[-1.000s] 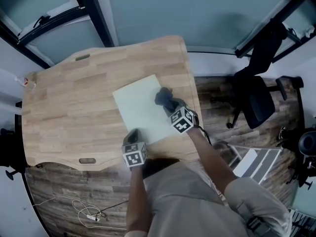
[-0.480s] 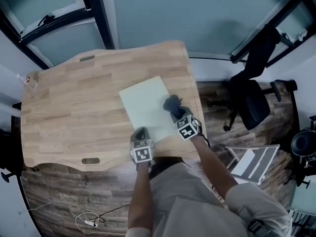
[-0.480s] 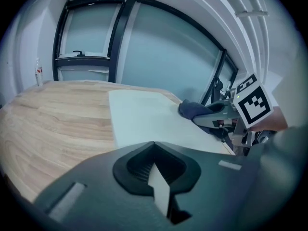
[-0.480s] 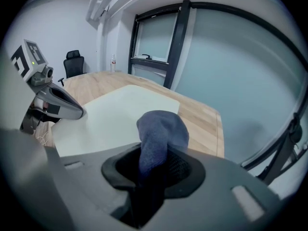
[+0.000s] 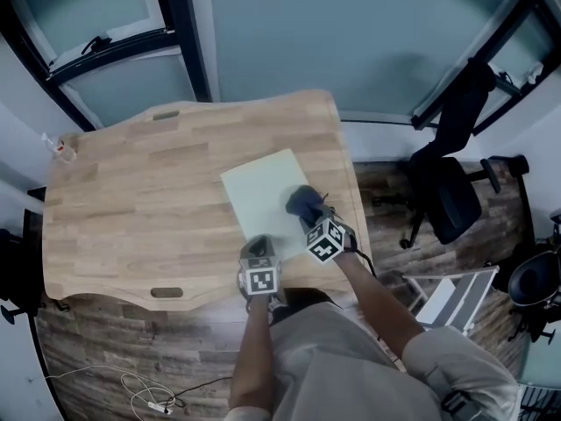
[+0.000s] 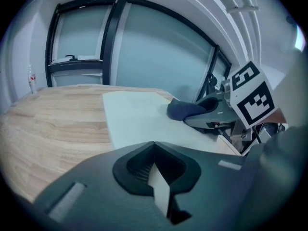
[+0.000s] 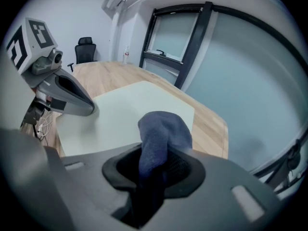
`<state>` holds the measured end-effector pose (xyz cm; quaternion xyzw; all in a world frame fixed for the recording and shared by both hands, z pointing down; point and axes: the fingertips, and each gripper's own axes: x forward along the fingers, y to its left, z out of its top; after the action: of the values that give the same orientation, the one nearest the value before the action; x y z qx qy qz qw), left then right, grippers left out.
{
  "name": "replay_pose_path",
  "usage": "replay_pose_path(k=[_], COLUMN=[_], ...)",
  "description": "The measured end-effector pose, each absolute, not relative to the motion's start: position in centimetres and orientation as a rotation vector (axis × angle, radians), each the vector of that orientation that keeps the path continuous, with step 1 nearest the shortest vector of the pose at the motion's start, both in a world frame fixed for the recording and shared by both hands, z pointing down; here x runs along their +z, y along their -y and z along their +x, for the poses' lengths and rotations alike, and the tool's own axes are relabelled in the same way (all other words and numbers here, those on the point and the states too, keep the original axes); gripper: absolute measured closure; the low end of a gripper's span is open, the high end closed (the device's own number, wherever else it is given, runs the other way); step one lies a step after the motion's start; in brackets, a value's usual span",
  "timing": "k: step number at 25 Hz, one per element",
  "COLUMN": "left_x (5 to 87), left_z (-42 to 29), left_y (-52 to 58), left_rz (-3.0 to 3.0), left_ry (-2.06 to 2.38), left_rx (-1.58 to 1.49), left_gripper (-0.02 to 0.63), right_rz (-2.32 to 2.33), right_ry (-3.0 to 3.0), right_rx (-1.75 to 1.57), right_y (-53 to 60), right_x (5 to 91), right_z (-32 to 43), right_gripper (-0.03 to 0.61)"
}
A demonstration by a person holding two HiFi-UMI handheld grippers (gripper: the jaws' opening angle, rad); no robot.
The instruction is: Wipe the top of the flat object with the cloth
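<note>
Right gripper (image 7: 154, 174) pinches dark blue cloth (image 7: 161, 129) on pale green flat sheet (image 5: 263, 191), now nearer left gripper (image 6: 156, 177), which clamps the sheet's near edge.

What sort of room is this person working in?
Probably an office or meeting room: there is a large wooden desk, a black swivel chair beside it, and glass partition walls in dark frames behind.

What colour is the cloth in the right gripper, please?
A dark blue cloth, clearest in the right gripper view.
</note>
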<state>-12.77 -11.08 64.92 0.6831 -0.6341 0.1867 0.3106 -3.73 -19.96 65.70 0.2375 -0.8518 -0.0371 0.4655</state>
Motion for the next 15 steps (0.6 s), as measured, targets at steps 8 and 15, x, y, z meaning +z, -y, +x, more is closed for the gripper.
replay_pose_path(k=[8, 15], left_x=[65.3, 65.9], left_z=[-12.6, -11.8], left_y=[10.8, 9.4], left_rz=[1.828, 1.899], left_ry=[1.648, 1.543], left_rx=[0.56, 0.552], left_gripper=[0.606, 0.606], right_rz=[0.4, 0.317], right_ry=[2.173, 2.173], right_rx=[-0.054, -0.061], right_y=[16.4, 14.5], right_x=[65.9, 65.9], right_z=[-10.2, -12.2], right_gripper=[0.48, 0.48])
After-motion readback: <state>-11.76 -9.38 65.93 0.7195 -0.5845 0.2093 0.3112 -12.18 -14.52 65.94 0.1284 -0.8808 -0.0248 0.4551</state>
